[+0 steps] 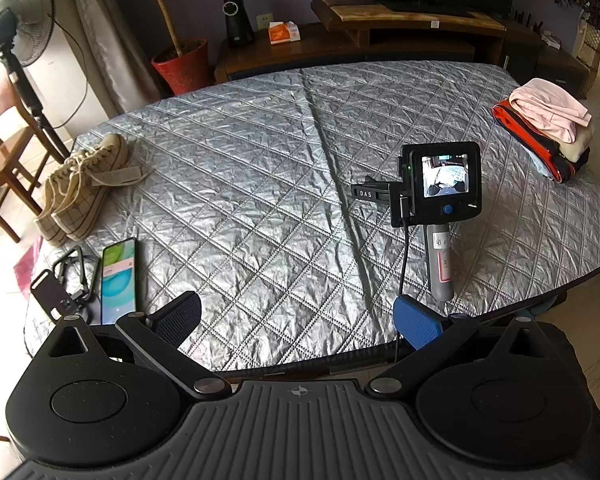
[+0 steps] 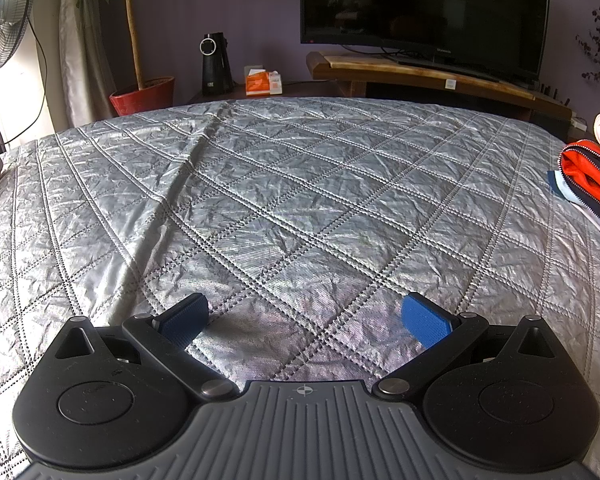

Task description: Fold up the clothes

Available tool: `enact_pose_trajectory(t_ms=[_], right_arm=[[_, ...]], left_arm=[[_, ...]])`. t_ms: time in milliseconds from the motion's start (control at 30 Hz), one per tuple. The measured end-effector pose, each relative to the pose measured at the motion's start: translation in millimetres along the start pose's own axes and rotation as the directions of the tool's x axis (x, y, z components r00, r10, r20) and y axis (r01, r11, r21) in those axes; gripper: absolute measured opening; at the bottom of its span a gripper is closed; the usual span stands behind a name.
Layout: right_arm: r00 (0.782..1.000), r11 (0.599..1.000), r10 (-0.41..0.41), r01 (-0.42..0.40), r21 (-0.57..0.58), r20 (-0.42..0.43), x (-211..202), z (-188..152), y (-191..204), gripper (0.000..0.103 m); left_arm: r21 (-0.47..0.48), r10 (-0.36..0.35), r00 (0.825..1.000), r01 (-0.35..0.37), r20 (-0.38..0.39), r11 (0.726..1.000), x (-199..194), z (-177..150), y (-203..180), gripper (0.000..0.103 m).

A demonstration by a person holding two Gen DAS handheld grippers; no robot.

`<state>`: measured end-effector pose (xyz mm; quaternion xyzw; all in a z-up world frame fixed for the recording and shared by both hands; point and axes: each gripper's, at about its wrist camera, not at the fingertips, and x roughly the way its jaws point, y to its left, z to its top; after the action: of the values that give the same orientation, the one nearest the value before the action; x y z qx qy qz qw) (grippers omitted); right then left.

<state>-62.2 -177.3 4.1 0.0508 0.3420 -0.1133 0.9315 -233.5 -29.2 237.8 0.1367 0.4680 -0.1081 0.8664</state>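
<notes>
Clothes [image 1: 548,120] lay stacked at the table's [image 1: 260,160] far right edge, well apart from my left gripper [image 1: 298,320] and right gripper [image 2: 306,320], both with jaws spread wide and holding nothing. I judged no fold had begun; next I needed to pull a garment onto the bare quilted middle.
</notes>
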Motion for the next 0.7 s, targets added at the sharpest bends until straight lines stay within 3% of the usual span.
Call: enact_pose_trajectory(t_ms=[700], right_arm=[[1.0,1.0,0.0,0.0,0.0,0.0,1,0,0,0.103]], left_arm=[[0.0,-0.007,0.999,0.007,-0.044,1.0,27,-2,-2,0.103]])
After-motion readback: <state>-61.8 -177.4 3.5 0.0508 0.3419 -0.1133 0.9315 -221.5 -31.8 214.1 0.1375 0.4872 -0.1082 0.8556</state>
